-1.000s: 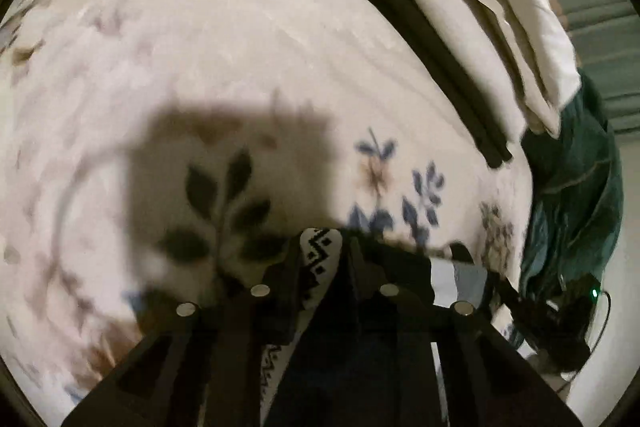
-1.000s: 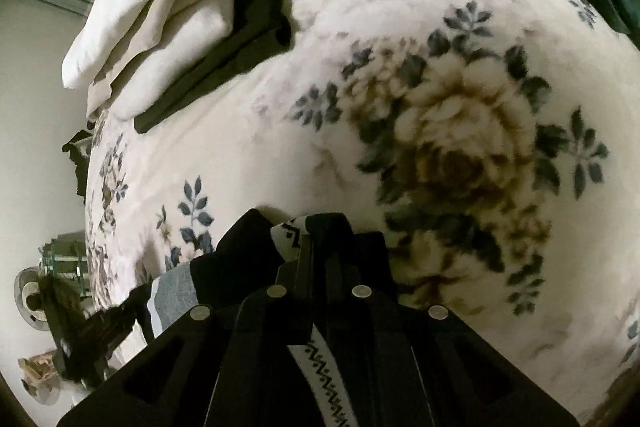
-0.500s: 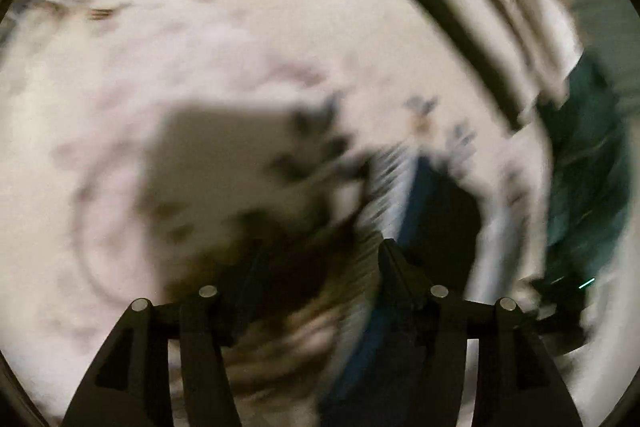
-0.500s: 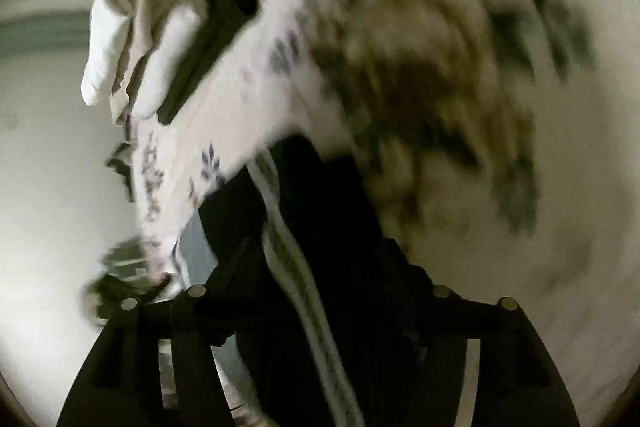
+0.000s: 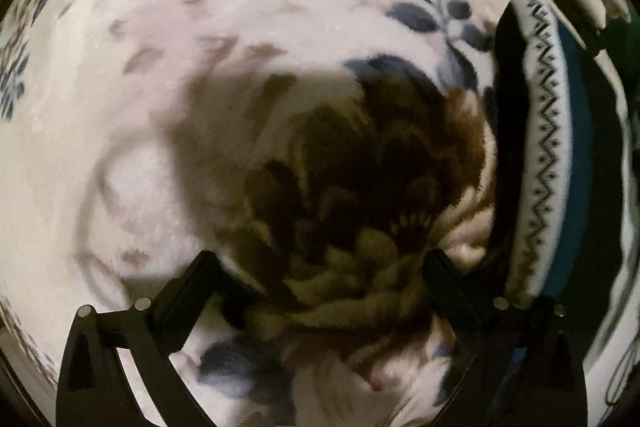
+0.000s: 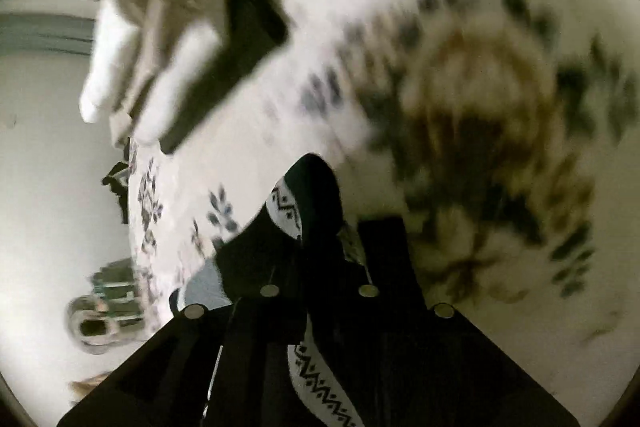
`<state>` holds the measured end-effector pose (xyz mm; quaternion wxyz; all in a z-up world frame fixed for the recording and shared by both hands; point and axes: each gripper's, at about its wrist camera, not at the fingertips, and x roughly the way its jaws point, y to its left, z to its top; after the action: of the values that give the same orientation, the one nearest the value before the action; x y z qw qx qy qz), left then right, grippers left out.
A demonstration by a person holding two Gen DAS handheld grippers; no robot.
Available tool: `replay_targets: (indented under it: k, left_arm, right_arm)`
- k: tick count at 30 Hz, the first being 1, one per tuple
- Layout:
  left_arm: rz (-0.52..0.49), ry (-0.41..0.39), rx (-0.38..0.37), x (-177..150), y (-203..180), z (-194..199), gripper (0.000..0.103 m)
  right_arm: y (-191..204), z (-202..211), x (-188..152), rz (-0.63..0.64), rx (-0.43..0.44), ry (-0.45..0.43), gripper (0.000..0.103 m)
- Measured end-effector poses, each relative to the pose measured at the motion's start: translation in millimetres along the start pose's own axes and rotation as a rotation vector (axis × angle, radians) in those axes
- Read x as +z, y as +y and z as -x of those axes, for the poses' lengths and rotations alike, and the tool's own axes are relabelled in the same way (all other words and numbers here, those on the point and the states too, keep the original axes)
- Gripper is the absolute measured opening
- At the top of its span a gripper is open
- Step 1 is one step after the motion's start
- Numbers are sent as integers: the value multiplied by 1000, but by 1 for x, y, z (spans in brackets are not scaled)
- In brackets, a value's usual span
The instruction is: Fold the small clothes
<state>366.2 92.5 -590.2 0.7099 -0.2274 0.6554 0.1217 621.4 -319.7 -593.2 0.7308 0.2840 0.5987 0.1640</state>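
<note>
A small dark garment with a white zigzag-patterned band (image 5: 544,147) hangs at the right of the left wrist view, over a cream floral blanket (image 5: 240,27). My left gripper (image 5: 320,263) is open and empty, low over the blanket's brown flower. In the right wrist view my right gripper (image 6: 320,239) is shut on the same dark garment (image 6: 308,203), whose patterned band folds over between the fingers and runs down under them.
A stack of folded white and dark clothes (image 6: 168,39) lies at the blanket's far left edge in the right wrist view. Beyond the bed edge are a pale wall and blurred floor items (image 6: 100,319). The right wrist view is motion-blurred.
My left gripper has opened and let go of the garment, which now hangs to its right. My right gripper stays shut on it and has lifted it.
</note>
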Motion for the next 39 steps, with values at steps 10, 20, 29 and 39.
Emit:
replay_targets:
  k: [10,20,29,39]
  left_arm:
    - [35,-12,-69,1,3,10,103]
    - [120,-31,-250,-14,-5,33,103]
    - [52,-27,-303,2,-36,40,103]
    - [-9,-17,-563,27,-62,10,103]
  right_arm:
    - [-3,-34,27,23,-102,203,35]
    - [-74,25,-94,-169,-43,301,62]
    - [-75,84,-147,-190,-165,99,9]
    - [-101,53,-98,-124,84,205,85]
